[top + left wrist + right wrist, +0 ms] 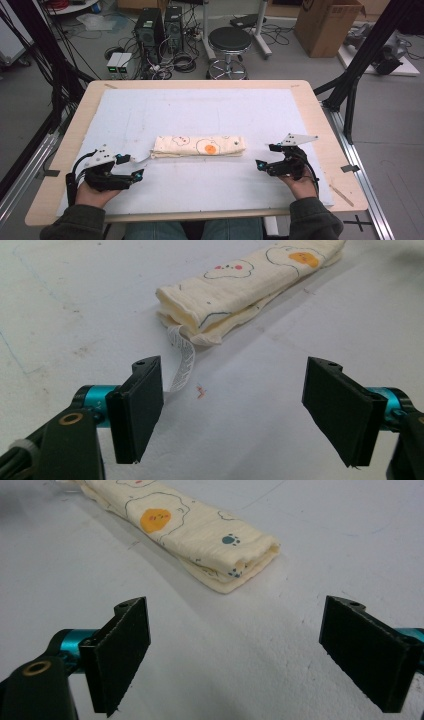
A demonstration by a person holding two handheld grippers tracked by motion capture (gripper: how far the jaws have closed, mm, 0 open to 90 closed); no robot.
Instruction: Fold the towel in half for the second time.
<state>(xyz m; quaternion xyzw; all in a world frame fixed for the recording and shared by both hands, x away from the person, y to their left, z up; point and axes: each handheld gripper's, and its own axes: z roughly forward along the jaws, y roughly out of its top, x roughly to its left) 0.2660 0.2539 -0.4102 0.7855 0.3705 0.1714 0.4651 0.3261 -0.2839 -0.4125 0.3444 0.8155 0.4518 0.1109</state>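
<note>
A cream cloth [199, 146] printed with cartoon shapes lies folded into a long narrow strip across the middle of the white mat [200, 110]. Its white care label [181, 360] trails from the left end. My left gripper [130, 167] rests on the mat just left of and below that end, jaws wide apart and empty. In the left gripper view the cloth [245, 285] lies ahead of the left gripper [240, 410]. My right gripper [266, 156] sits open to the right of the cloth's folded right end [240, 555]. Nothing is between the right gripper's [250, 650] jaws.
The mat covers most of a light wooden table [320, 125]. Beyond the far edge stand a black stool [229, 45], computer towers [159, 30] with cables, and a cardboard box [327, 25]. A black frame leg [360, 65] rises at the right.
</note>
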